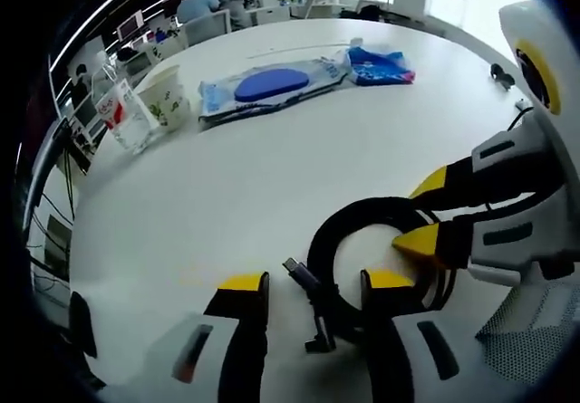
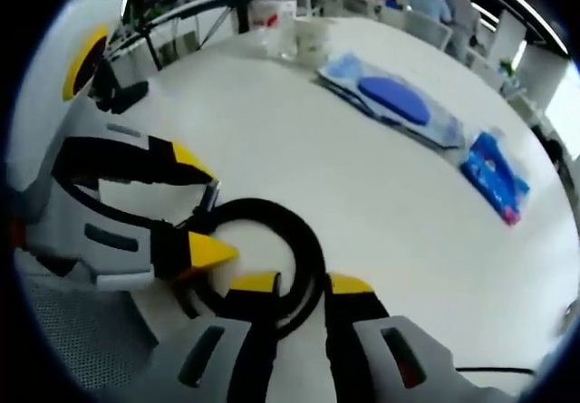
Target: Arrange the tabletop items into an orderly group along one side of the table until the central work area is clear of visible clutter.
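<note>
White round table [image 1: 272,167] in an open office, desks and seated people beyond its far edge. Along that far edge in the left gripper view, left to right: clear bag [image 1: 122,113] with red print, unreadable; paper cup [image 1: 172,95] with a green leaf pattern, contents not visible; clear pouch [image 1: 272,86] holding a blue oval; blue packet [image 1: 381,63]. At the near edge, coiled black cable [image 1: 362,258], plug end free. Left gripper [image 1: 313,283] jaws apart, straddling the coil's near side. Right gripper [image 2: 304,283] jaws narrowly apart around the coil's strand; clamped or not, cannot tell.
</note>
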Motion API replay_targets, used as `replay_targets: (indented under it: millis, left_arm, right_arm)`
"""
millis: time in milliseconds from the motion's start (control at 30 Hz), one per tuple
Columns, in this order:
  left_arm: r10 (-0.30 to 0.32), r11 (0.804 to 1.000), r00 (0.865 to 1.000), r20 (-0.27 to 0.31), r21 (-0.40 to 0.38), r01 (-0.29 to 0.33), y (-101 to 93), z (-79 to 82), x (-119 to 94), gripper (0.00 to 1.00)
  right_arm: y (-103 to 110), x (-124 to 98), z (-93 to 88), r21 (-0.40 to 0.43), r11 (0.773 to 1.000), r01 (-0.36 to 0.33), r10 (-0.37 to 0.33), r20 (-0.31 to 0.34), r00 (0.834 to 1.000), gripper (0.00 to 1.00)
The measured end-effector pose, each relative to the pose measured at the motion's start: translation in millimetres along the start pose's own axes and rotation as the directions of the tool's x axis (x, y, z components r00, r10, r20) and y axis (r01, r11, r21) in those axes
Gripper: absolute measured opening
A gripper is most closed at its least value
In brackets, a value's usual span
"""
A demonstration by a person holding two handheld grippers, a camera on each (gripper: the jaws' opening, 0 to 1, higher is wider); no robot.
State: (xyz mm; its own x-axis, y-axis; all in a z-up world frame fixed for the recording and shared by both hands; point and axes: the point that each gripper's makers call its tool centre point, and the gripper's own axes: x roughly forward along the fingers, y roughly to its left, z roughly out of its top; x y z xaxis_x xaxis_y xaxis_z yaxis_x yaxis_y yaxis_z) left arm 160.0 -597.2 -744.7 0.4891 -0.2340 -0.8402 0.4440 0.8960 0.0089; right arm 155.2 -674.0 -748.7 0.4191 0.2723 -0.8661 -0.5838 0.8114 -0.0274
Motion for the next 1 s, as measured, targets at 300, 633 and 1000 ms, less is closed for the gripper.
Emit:
replay_targets:
  millis: [300, 633, 1000]
  left_arm:
    - [-0.009, 1.000, 1.000, -0.001, 0.019, 0.009, -4.0, 0.5, 0.5, 0.25]
    - [-0.013, 1.000, 1.000, -0.003, 0.010, 0.013, -2.8, 0.0, 0.1, 0.16]
    - [-0.030, 0.999, 0.999, -0.014, -0.046, 0.029, -1.2, 0.3, -0.8, 0.14]
  right_arm:
    - [1.0, 1.1, 1.4, -0.034, 0.999, 0.016, -0.016, 0.009, 1.000, 0.09]
    - [0.0, 0.8, 2.2, -0.029, 0.999, 0.042, -0.040, 0.045, 0.998, 0.05]
    - [-0.8, -3.3, 5.5, 0.026, 0.999, 0.025, -0.027, 0.062, 0.998, 0.03]
